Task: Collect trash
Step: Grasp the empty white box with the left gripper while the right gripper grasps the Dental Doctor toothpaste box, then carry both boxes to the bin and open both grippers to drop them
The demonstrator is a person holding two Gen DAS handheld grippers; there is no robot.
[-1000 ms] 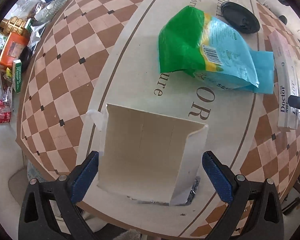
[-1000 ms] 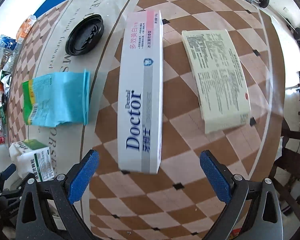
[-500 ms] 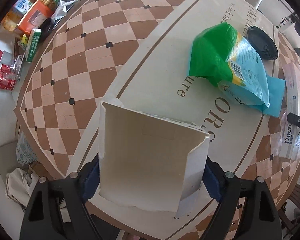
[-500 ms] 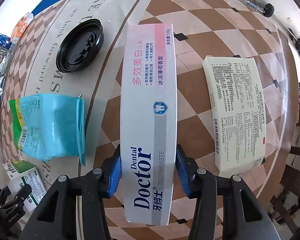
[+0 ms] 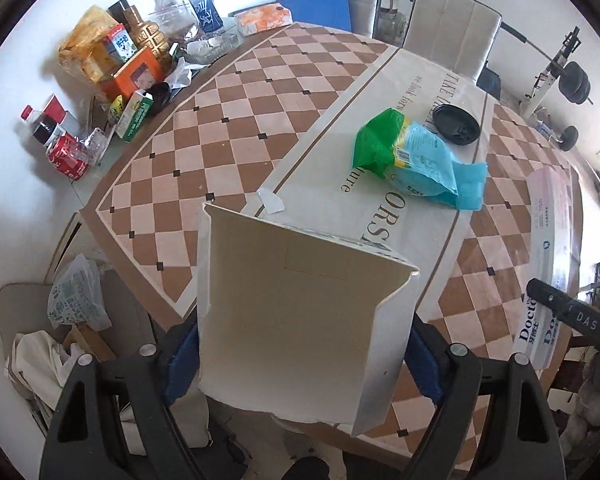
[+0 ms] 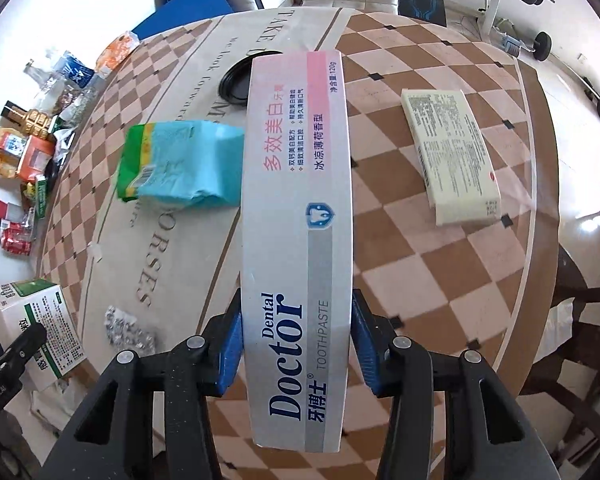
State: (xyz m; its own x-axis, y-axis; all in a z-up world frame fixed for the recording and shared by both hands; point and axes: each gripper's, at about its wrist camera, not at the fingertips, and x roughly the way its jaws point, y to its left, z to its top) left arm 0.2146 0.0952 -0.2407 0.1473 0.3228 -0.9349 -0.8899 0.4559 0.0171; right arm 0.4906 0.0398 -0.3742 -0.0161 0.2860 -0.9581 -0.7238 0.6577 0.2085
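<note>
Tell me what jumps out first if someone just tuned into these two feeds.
Each claw is clamped on a carton: the left claw grips a torn-open white box above the table's near edge, and the right claw grips a long Dental Doctor toothpaste box over the checkered tablecloth. Beyond them a green-and-blue snack bag lies mid-table beside a black lid.

Left gripper (image 5: 300,352) and right gripper (image 6: 296,344) are both showing matte black plastic arms with triangular cutouts, silver round screws, blue ribbed pads (image 6: 229,350) lining fingers.
</note>
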